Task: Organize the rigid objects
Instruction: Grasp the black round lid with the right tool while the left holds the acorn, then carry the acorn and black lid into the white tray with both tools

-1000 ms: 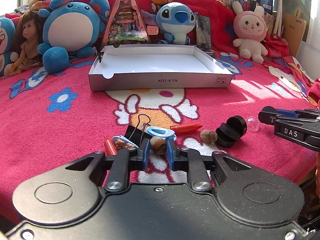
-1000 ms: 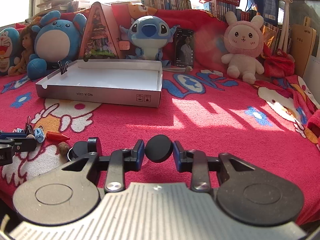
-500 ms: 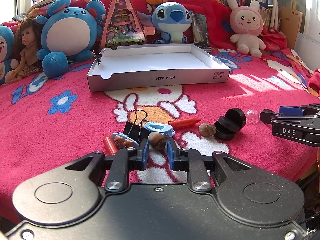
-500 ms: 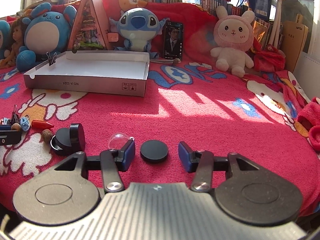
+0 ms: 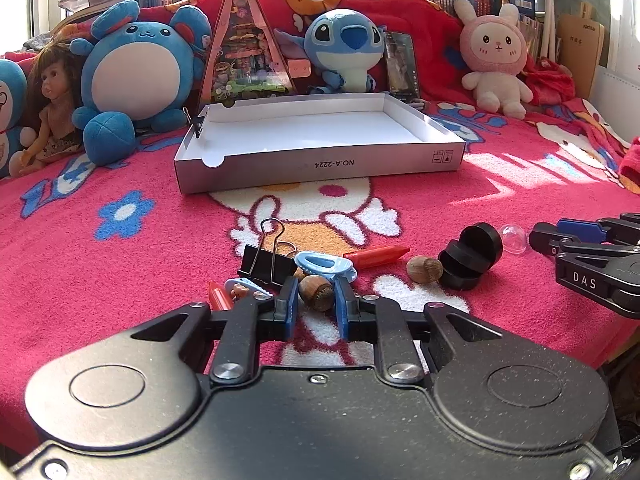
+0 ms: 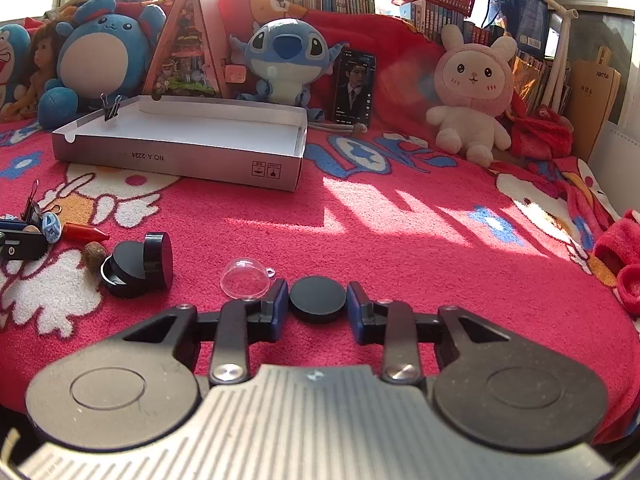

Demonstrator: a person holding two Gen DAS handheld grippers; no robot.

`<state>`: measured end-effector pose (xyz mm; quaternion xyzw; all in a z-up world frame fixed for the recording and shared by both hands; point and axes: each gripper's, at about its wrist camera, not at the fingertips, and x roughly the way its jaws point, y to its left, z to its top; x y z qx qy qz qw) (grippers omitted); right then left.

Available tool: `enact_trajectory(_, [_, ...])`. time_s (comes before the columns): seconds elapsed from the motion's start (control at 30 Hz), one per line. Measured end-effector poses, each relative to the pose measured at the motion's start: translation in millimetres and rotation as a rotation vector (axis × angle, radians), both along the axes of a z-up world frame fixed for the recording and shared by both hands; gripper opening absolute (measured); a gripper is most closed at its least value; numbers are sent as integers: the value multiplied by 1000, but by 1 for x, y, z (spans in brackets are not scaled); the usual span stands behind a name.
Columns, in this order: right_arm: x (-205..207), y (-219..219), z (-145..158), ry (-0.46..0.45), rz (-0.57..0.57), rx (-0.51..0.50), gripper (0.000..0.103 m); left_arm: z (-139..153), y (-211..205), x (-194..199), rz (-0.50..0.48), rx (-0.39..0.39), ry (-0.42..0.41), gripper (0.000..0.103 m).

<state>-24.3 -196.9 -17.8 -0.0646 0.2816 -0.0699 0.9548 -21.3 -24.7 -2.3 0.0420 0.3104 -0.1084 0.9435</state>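
— What fills the room?
— A red cartoon blanket [image 6: 400,216] covers the frame; plush toys line the top, bookshelves behind. An empty white box [image 6: 180,152] sits upper left.
— And the grippers?
— Lower centre, the right gripper [image 6: 318,300] is closing around a black round lid [image 6: 317,299]. The left gripper [image 5: 316,294] is clamped on a brown nut [image 5: 316,292].

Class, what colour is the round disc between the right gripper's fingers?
Black, matte. The round disc shows best in the right wrist view.

Both tools [image 5: 316,308] [image 6: 318,308] are black, with blue pads and silver screws.
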Motion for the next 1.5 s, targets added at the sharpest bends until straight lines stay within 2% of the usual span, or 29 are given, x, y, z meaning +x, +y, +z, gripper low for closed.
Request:
enact_trajectory(0.13, [0,1,4,-15,6,14,37,9,3,-6,-24,-23,2,18])
enact_trajectory(0.27, [2,-2,10,-22,10,36,37,27,9,-10,-31,-44,-31,18])
enact_trajectory(0.57, [17,-5,30,-38,40,106,37,51,26,19,-4,-107,-38,18])
enact_trajectory(0.97, [52,-8,47,-16,87,192,37,64,30,75,4,-163,-3,18])
enact_trajectory(1.27, [100,-9,66,4,141,242,37,78,30,132,9,-193,32,18])
enact_trajectory(1.5, [147,-10,80,56,162,277,37,79,36,193,34,-224,115,18])
